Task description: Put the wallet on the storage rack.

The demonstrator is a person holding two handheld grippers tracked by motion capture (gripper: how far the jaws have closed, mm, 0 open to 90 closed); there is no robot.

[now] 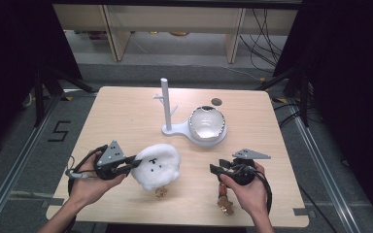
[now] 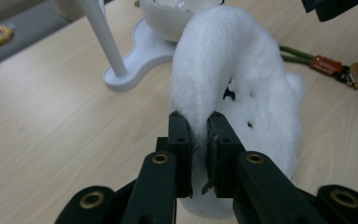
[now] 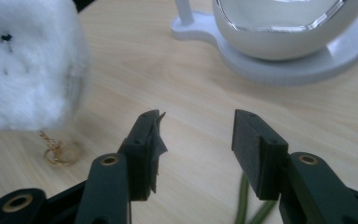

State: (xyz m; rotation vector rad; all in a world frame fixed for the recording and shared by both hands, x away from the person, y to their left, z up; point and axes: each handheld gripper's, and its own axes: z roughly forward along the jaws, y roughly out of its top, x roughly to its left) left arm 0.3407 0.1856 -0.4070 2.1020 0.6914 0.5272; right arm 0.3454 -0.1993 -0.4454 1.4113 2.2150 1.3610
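High view: left gripper (image 1: 132, 162) pinches the edge of a fluffy white plush (image 1: 156, 166) with tiny black dots, lower centre of frame on the pale wood table (image 1: 121, 116). Small gold ring chain (image 1: 161, 192) dangles beneath. Right gripper (image 1: 214, 169) at lower right, jaws spread, nothing held. Glossy white round bowl stand (image 1: 207, 124) with slim post behind.

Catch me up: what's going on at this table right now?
A person works two handheld grippers. The left gripper is shut on the edge of a white plush keychain, whose gold ring lies on the table. The right gripper is open and holds nothing, near a green-corded charm. Behind stand a white peg stand and bowl.
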